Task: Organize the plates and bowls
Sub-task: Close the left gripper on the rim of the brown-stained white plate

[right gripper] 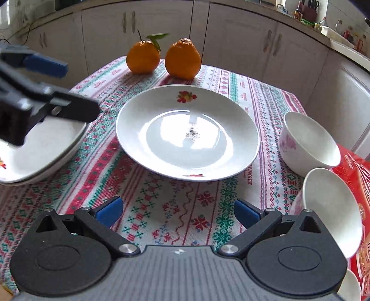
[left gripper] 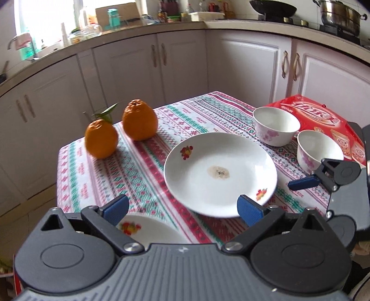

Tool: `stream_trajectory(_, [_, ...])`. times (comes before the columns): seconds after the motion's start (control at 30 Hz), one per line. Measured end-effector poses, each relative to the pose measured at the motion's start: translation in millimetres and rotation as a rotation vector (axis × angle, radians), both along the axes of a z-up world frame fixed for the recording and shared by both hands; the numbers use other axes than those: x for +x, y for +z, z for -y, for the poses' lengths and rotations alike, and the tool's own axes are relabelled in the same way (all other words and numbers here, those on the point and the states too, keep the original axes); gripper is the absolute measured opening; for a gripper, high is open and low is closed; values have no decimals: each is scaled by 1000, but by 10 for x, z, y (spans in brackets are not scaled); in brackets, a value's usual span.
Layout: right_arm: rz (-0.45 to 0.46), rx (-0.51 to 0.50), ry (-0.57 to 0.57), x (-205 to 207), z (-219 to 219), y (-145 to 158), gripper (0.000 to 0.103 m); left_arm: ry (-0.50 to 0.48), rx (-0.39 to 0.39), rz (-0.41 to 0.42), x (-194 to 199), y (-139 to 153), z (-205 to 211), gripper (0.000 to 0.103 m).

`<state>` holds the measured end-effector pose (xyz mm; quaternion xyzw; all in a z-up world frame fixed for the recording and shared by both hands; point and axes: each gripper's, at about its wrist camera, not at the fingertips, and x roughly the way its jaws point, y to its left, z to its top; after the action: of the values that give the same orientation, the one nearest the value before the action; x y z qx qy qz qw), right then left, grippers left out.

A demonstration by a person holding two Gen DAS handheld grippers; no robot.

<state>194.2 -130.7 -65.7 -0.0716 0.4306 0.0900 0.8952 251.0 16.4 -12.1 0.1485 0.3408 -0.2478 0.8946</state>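
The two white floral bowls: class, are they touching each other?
Apart. The left wrist view shows patterned cloth between the far bowl and near bowl.

Home kitchen (cabinets, stove pots)

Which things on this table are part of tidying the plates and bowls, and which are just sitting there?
For the job: centre plate, stacked plates at the left, far bowl, near bowl.

Lying about: two oranges, red snack bag, patterned tablecloth.
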Motion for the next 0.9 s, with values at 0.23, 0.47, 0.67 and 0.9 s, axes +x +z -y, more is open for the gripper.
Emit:
stream_trajectory(0.23, [-32,62,-17,148,96,-102,103,-34,25,-41,366,-68,133,100])
stream_trajectory(0.47, [-56,60,-10,235,105,-105,103,-79,44,-76,717,-107,278,100])
stream_trajectory(0.67, [-50,59,-18,309,115,-108,103,-119,54,-104,956,-184,449,100])
stream_trajectory(0.9, [-57,61,-39,393,159,-103,103,-172,66,-145,1180,-254,609,99])
